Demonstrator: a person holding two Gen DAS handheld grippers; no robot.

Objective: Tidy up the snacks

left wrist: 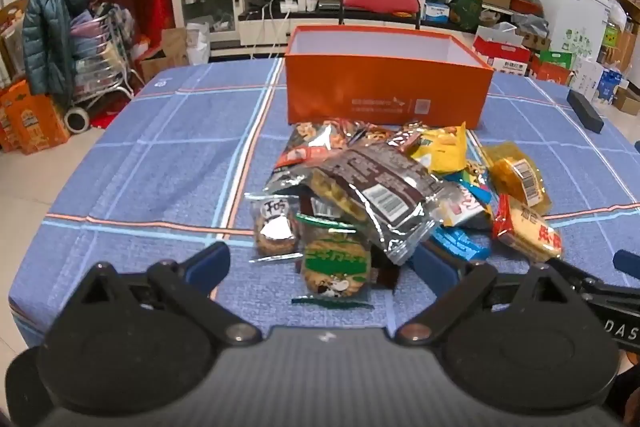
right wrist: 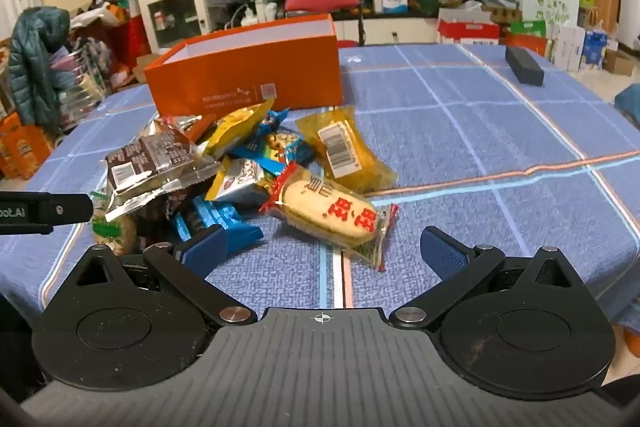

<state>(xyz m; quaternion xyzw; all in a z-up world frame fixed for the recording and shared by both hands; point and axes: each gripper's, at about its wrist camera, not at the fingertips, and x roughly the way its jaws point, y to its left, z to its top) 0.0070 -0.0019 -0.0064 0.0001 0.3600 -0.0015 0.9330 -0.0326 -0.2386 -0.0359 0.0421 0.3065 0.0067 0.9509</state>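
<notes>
Crinkled foil and plastic: snack packets (left wrist: pixel 384 195) heaped on the blue checked table (left wrist: pixel 160 147), just in front of an orange box (left wrist: pixel 388 83) standing open and apparently empty. Judged light, soft-walled and slippery; biscuits inside likely brittle, so best pinched at a crimped end seal or across a flat middle, gently. Left claw (left wrist: pixel 320 263) spread wide, holding nothing, hovering at the near edge of the heap with a green cookie packet (left wrist: pixel 334 263) between its blue pads. Right claw (right wrist: pixel 324 251) likewise wide apart and empty, aimed at a red-lettered cracker packet (right wrist: pixel 332 219) lying at the heap's near right; a yellow cake packet (right wrist: pixel 348 151) just behind it. Dark case (right wrist: pixel 524 67) well apart, far right.
</notes>
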